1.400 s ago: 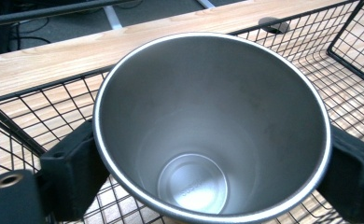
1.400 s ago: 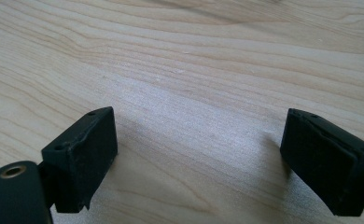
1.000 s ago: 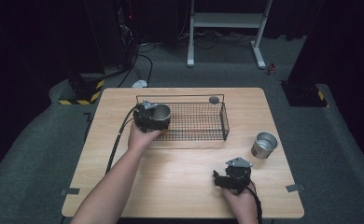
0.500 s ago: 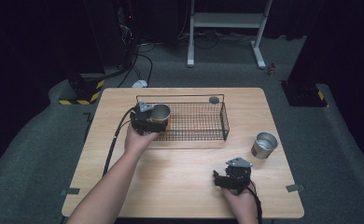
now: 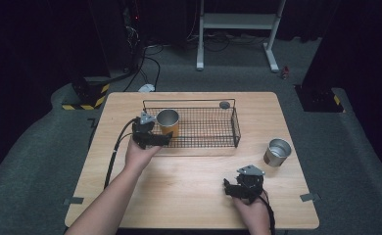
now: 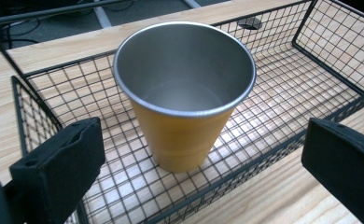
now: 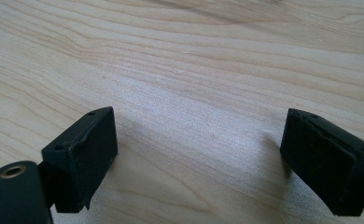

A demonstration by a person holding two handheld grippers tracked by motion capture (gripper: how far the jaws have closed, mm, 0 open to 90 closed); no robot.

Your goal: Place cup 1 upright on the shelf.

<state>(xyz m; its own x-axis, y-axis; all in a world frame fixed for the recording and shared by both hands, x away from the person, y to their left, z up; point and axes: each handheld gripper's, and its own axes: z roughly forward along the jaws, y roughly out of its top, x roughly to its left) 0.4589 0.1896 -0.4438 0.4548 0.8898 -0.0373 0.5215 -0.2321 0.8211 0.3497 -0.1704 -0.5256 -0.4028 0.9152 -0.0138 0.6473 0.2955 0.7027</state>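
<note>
High view w/ both gripper views. The orange cup point(image 5: 168, 122) stands upright in the left end of the wire basket point(image 5: 213, 143), steel-lined mouth up, base on the mesh floor (left gripper view: cup point(image 6: 185, 98) inside basket point(image 6: 311, 70)). The left gripper point(image 5: 152, 139) sits just outside the basket's near-left corner; its jaws are spread wide to either side of the cup and touch nothing. Compared w/ 1.0 s and 0.5 s ago, when the gripper was closer in on the cup at the basket's left end, it has drawn back toward the person and the cup stands free: judged as release done, placement of this cup complete. The right gripper point(image 5: 238, 190) rests low over bare table point(image 5: 189, 196) near the front edge, approx. unchanged from the earlier frames; right gripper view shows its jaws wide apart w/ wood grain only between them point(image 7: 194, 116). A second, all-steel cup point(image 5: 277, 152) stands on the table to the right of the basket, well apart from both grippers. A small dark disc point(image 5: 224, 105) lies by the basket's far rim. Likely next: fetch the steel cup, probably w/ the nearer right gripper.
</note>
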